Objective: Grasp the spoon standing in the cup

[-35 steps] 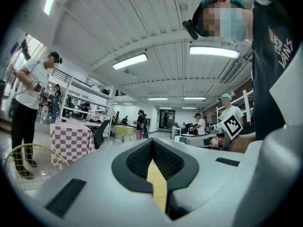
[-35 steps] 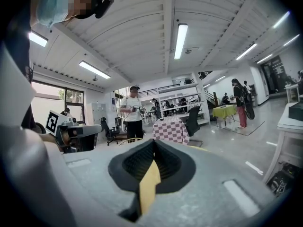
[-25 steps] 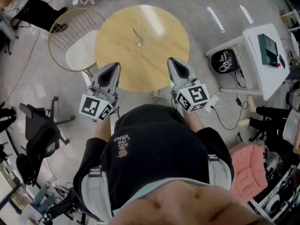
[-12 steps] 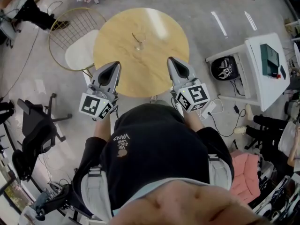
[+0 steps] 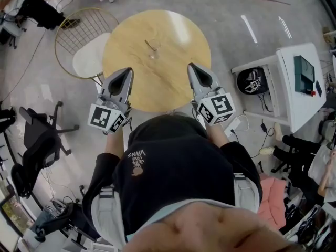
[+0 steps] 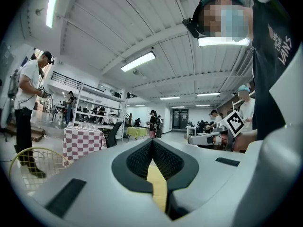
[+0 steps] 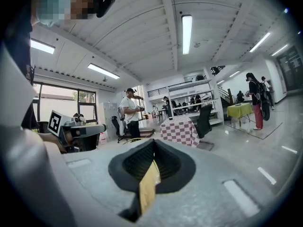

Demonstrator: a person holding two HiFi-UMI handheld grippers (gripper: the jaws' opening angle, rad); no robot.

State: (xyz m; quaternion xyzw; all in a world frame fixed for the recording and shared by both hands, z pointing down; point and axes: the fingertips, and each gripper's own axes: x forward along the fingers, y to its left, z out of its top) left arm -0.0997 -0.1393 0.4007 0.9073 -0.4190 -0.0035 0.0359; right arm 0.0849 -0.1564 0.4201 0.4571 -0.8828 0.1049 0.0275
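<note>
Chair: gold wire chair [image 5: 84, 49] with a white seat, just beside the left edge of the round wooden table [image 5: 173, 88].
Left gripper: left gripper [image 5: 128, 71] with its jaws pressed together and nothing held, above the table's near-left edge.
Cup: small clear cup [image 5: 154, 55] on the table, just beyond its middle, well apart from both grippers.
Spoon: spoon [image 5: 148, 44] standing in the cup, handle leaning left.
Right gripper: right gripper [image 5: 192, 67] with its jaws together and empty, above the table's near-right edge.
Desk: white desk [image 5: 286, 96], right of the table and apart from it.
</note>
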